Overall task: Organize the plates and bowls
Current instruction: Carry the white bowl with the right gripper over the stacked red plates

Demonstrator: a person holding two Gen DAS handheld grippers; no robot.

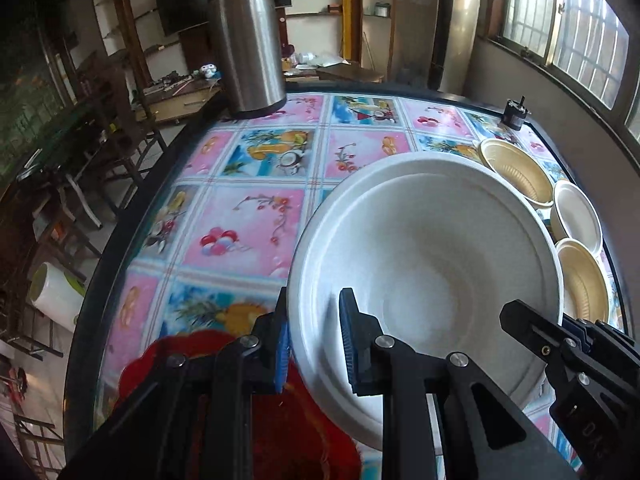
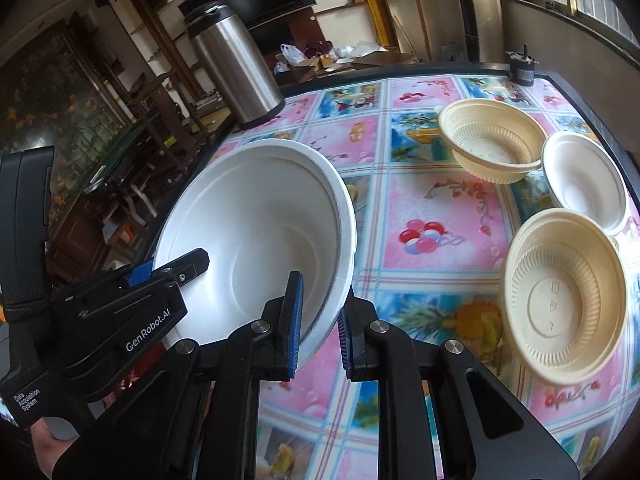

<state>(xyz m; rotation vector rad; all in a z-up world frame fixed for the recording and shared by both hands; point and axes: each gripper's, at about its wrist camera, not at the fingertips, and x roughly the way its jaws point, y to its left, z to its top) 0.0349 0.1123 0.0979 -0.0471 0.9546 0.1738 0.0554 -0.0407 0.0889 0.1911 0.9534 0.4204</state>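
Here, the glossy, fruit-patterned bench (image 2: 440,216) carries a cylindrical steel flask (image 2: 236,72) and three ribbed or smooth round bowls. Both left tongs (image 1: 312,354) and right tongs (image 2: 318,326) clamp the smooth white bowl (image 2: 256,232), raised above it.

Steel thermos jug (image 1: 245,40) upright at bench (image 1: 256,216) far edge, fruit-print pink/blue cloth, small black cylinder (image 2: 522,67) at far corner, red mat (image 1: 192,360) – near edge, windows (image 1: 560,20) at rt

Barred windows (image 1: 576,28), cluttered wooden shelves (image 1: 120,20)
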